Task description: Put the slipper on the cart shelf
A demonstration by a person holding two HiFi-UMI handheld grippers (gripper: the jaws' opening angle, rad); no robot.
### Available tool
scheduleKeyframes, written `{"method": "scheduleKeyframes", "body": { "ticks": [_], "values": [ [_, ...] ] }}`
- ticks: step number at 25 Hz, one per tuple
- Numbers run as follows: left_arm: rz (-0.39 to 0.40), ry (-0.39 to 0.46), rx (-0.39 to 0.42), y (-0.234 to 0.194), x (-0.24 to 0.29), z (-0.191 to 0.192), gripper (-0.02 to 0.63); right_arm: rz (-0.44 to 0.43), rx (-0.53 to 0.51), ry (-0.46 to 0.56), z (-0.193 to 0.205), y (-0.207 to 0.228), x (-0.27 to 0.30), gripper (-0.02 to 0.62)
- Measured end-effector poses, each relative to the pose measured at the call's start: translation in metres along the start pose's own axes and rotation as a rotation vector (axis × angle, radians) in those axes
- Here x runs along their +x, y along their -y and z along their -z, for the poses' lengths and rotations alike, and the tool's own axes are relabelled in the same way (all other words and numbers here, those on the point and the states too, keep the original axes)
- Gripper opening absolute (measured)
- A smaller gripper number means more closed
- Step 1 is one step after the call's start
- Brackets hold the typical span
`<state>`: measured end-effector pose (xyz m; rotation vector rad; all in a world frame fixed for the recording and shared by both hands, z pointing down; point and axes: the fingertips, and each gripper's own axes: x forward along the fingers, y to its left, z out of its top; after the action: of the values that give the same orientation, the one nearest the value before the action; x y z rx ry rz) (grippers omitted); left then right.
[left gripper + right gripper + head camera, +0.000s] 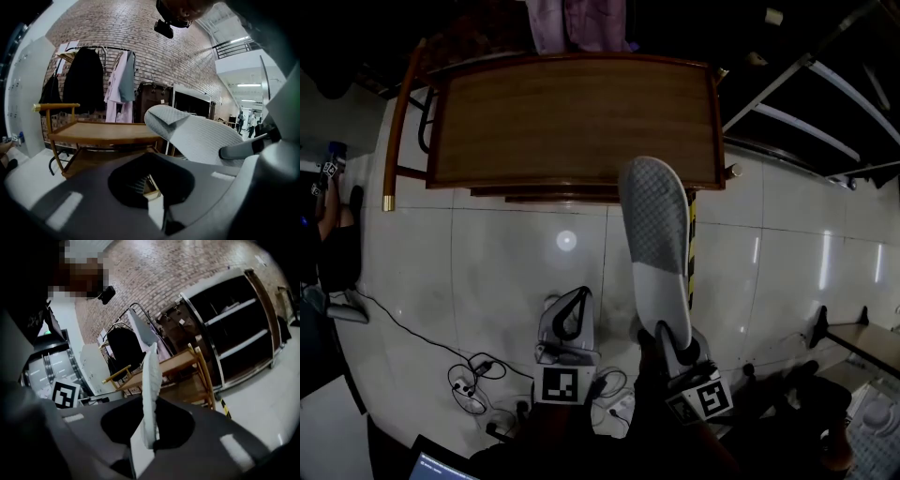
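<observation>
A grey-white slipper (656, 234) is held by its heel end in my right gripper (667, 345), which is shut on it. It hangs in the air, sole facing up, and its toe reaches the front right corner of the wooden cart (572, 117). In the right gripper view the slipper (151, 380) stands edge-on between the jaws, with the cart (173, 364) behind it. My left gripper (572, 305) hovers low to the slipper's left, its fingers meeting with nothing between them. The left gripper view has the slipper (197, 136) at right and the cart's top shelf (103, 132) ahead.
Cables (473, 380) lie on the white tiled floor below the grippers. Yellow-black tape (691, 253) runs down from the cart's right leg. A coat rack with clothes (93, 79) stands behind the cart against a brick wall. Black shelving (239, 329) is to the cart's right.
</observation>
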<state>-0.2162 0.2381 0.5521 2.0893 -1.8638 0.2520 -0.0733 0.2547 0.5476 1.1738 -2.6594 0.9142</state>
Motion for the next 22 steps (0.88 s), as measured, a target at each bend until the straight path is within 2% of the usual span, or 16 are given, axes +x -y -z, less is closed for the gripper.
{"method": "scheduleKeyframes", "body": {
  "ticks": [5, 12, 16, 22],
  "values": [
    [0.035, 0.054, 0.068, 0.011, 0.010, -0.046, 0.012, 0.086, -0.163, 0.122, -0.063, 0.001, 0.017, 0.063],
    [0.056, 0.143, -0.012, 0.028, 0.028, -0.125, 0.012, 0.208, -0.418, 0.264, -0.153, -0.013, 0.014, 0.064],
    [0.084, 0.209, 0.025, 0.050, 0.039, -0.172, 0.012, 0.295, -0.446, 0.341, -0.201, -0.006, 0.000, 0.064],
    [0.154, 0.277, 0.087, 0.107, 0.055, -0.232, 0.012, 0.391, -0.489, 0.426, -0.263, 0.028, -0.040, 0.066]
  ]
}}
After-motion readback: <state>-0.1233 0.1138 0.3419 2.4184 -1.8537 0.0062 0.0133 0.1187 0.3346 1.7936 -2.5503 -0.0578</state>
